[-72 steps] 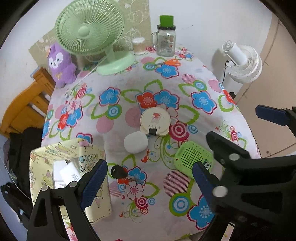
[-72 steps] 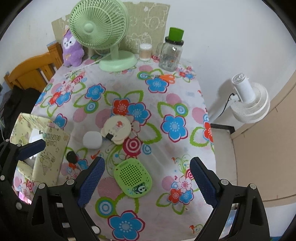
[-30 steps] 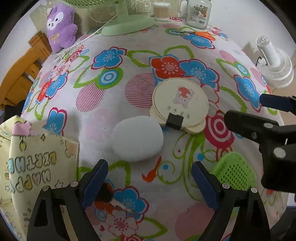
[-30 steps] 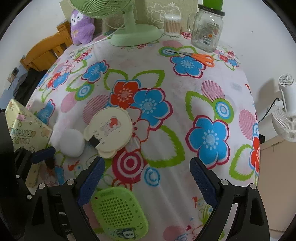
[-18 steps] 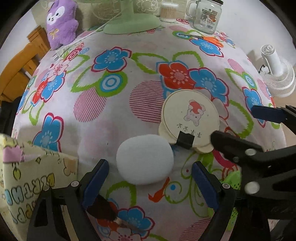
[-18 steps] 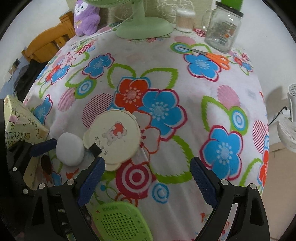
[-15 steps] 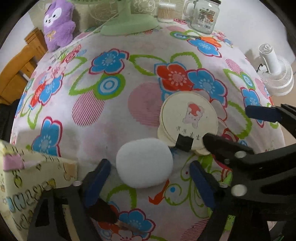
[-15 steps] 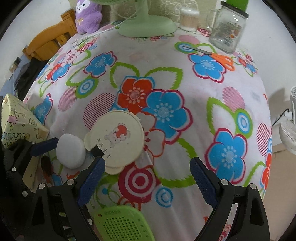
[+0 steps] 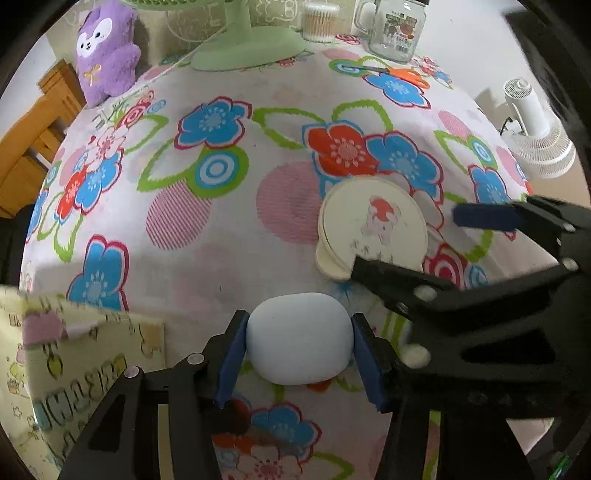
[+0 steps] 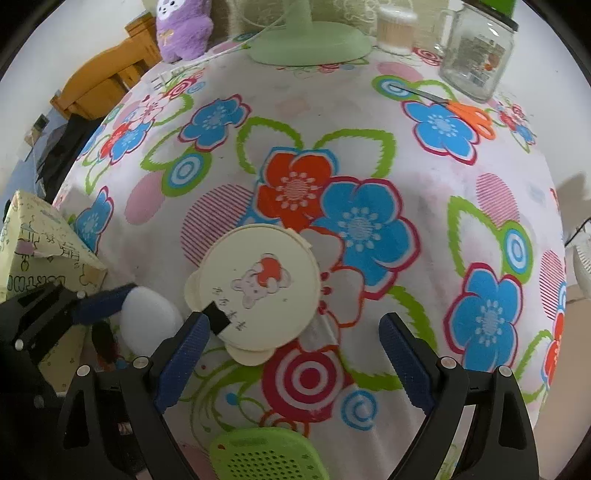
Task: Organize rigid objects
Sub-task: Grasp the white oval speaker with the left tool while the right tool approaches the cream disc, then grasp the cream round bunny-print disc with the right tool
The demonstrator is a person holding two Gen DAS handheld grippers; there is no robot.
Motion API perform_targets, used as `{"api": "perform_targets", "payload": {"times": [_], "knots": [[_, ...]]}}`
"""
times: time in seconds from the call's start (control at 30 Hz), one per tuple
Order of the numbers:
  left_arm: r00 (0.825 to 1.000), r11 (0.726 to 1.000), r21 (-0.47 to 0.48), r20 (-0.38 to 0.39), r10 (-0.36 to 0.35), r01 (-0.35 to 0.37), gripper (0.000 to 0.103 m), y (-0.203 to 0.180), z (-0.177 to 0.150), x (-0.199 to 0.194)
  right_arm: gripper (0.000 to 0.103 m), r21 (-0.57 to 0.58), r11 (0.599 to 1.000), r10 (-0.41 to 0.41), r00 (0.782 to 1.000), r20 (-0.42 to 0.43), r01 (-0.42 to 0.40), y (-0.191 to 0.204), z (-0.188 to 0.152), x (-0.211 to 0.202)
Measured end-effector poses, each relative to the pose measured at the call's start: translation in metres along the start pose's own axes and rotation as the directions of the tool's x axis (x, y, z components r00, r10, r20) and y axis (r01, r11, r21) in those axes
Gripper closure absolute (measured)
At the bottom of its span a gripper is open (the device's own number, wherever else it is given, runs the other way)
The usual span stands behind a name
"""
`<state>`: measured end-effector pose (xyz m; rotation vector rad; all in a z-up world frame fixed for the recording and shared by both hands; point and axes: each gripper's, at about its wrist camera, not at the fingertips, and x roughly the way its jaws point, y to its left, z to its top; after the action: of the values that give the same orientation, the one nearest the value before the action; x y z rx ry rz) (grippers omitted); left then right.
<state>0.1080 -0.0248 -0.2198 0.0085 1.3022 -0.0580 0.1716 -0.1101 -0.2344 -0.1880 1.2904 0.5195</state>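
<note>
My left gripper (image 9: 299, 350) is shut on a white oval pebble-like case (image 9: 298, 343), its blue pads pressed to both sides, low over the flowered tablecloth. The case also shows in the right wrist view (image 10: 149, 321). My right gripper (image 10: 291, 354) is open and empty, its fingers standing just in front of a round cream compact with a bear picture (image 10: 255, 288), which also shows in the left wrist view (image 9: 373, 230). A green perforated pad (image 10: 266, 458) lies under the right gripper. A yellow patterned gift bag (image 9: 74, 362) stands at the left.
At the back stand a green fan base (image 10: 310, 44), a glass jar (image 10: 476, 55), a cotton-swab tub (image 10: 393, 27), orange scissors (image 10: 465, 110) and a purple plush (image 9: 107, 51). A dark key (image 10: 105, 341) lies by the bag. A white floor fan (image 9: 535, 129) stands right of the table.
My left gripper has moved forward around the white case and shut on it. My right gripper has moved closer to the cream compact and stays open.
</note>
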Motion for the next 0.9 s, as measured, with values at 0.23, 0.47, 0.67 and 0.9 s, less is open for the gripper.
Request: {"api": "perform_targets", "payload": {"times": [0.23,0.47,0.67,0.9], "knots": [[0.999,1.0,-0.024,-0.028,-0.017,0.016,0.046,0.002,-0.011,-0.004,0.008,-0.05,0.999,-0.019,1.0,0.007,0.019,0.014,0.006,0.009],[0.999,0.998,-0.068,-0.045,-0.007,0.004,0.046,0.014,-0.011,-0.005,0.008,-0.141,0.988,-0.065,0.998,0.012,0.066,0.033,0.014,0.017],[0.999,0.997,-0.075,-0.047,-0.009,0.006,0.046,0.014,-0.01,-0.005,0.01,-0.174,0.981,-0.078,0.996,0.032,0.082,0.04,0.019,0.019],[0.999,0.997,-0.075,-0.043,-0.007,0.004,0.046,0.016,-0.011,-0.008,0.018,-0.156,0.982,-0.099,0.994,0.046,0.105,0.043,0.015,0.013]]}}
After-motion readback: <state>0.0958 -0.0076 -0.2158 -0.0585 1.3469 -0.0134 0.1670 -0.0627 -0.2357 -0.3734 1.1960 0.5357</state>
